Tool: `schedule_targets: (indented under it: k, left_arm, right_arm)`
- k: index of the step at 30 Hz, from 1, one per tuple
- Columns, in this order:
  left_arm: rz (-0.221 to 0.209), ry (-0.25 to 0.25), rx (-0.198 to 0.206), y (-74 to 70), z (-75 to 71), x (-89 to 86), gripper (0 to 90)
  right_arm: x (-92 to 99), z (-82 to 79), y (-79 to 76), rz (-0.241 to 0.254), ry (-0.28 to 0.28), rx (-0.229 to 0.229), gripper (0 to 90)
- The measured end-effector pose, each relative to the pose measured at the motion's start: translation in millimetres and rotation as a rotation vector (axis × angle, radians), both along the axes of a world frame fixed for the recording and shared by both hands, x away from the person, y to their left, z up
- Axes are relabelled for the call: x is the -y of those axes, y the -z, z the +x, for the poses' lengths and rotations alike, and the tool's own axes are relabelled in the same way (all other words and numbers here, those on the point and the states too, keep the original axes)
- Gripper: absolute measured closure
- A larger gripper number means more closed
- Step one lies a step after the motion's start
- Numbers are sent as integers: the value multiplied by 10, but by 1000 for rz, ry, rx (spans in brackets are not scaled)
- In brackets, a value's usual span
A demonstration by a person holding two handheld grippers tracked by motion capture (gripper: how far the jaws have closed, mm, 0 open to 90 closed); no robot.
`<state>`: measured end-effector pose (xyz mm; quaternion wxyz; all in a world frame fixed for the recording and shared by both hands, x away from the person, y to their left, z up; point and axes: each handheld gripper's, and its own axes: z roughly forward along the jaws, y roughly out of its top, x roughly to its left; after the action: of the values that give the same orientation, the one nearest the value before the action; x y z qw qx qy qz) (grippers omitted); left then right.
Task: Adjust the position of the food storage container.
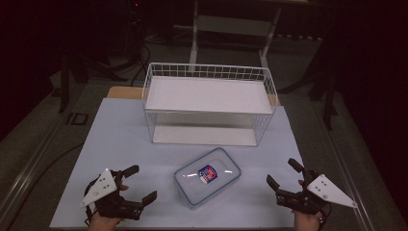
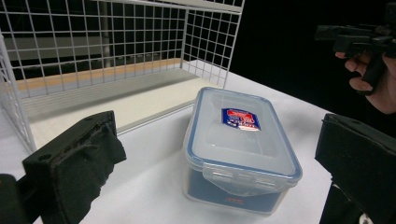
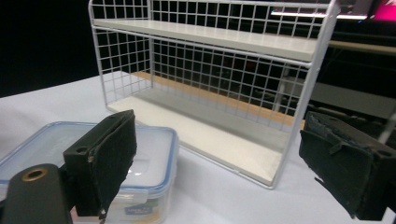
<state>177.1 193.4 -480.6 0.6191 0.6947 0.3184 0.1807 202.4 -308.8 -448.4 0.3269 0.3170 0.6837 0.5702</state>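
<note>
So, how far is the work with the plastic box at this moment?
Done: nothing visible yet. The plastic box sits lidded on the table, in front of the wire shelf, whose two levels are bare. In hand: the left gripper and right gripper flank the box, both open, touching nothing. Left: probably grasping the box and moving it.

A white wire shelf rack (image 1: 209, 103) stands on the pale table (image 1: 120, 139), perhaps with two tiers.
</note>
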Motion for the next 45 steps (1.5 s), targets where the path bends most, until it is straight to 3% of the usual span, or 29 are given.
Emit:
schedule_targets:
  k: [8, 9, 13, 17, 20, 23, 30, 36, 38, 39, 40, 45]
  left_arm:
    - [3, 25, 2, -152, -43, 83, 0]
    - [-13, 42, -3, -238, -50, 101, 0]
    - [2, 76, -12, -334, -53, 175, 0]
    - [6, 110, -28, -375, -50, 270, 15]
    - [9, 174, -29, -429, -56, 436, 88]
    - [21, 198, -40, -449, -55, 532, 176]
    - [58, 225, -61, -427, -51, 710, 560]
    - [104, 274, -100, -308, -30, 856, 814]
    - [141, 312, -131, -198, -29, 953, 882]
    - [141, 312, -131, -198, -29, 953, 890]
    - [180, 314, -146, -131, -26, 1012, 893]
    - [219, 348, -203, 41, 5, 1148, 897]
  right_arm:
    - [-45, -37, -61, -23, 7, 3, 109]
    - [-52, -43, -72, -26, 8, 2, 109]
    - [-11, -65, -210, 15, 12, 39, 109]
    - [11, -56, -249, 26, 14, 43, 109]
    - [13, -53, -257, 31, 13, 44, 109]
    - [6, -46, -252, 29, 17, 32, 109]
    - [-5, -44, -230, 31, 7, 23, 110]
    - [-7, -39, -219, 36, 4, 14, 110]
    - [-12, -33, -209, 30, 1, 12, 110]
    - [-12, -33, -209, 30, 1, 12, 110]
    - [-17, -28, -199, 28, -4, 10, 110]
    - [-29, -13, -177, 23, -14, -2, 110]
